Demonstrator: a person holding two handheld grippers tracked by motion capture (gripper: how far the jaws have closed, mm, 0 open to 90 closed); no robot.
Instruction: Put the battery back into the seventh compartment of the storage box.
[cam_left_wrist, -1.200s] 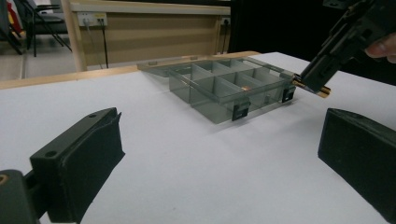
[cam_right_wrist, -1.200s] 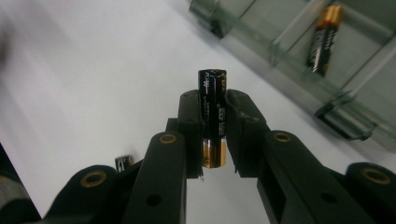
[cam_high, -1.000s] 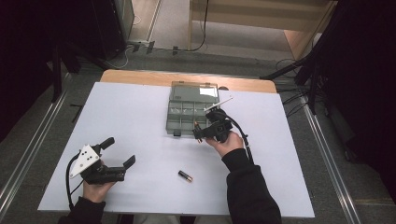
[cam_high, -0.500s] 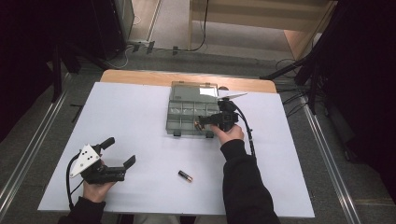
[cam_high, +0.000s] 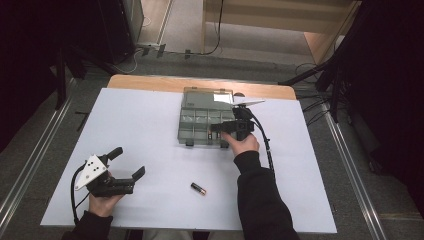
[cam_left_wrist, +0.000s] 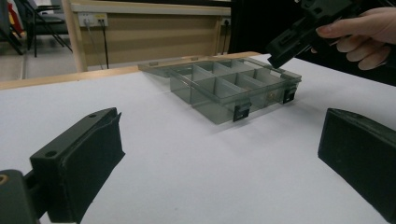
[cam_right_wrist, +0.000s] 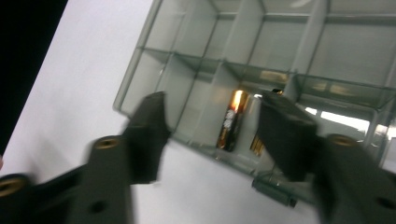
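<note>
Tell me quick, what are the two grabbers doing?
Left gripper: open, empty, resting near the table's front.
Right gripper: open, empty, over the organizer box, a battery below.

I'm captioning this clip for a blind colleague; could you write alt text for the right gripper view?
The right gripper, jaws open, hangs over a clear compartment box on a white table. A gold and black battery lies in a compartment near the box's edge, seen in the gap between the jaws.
</note>
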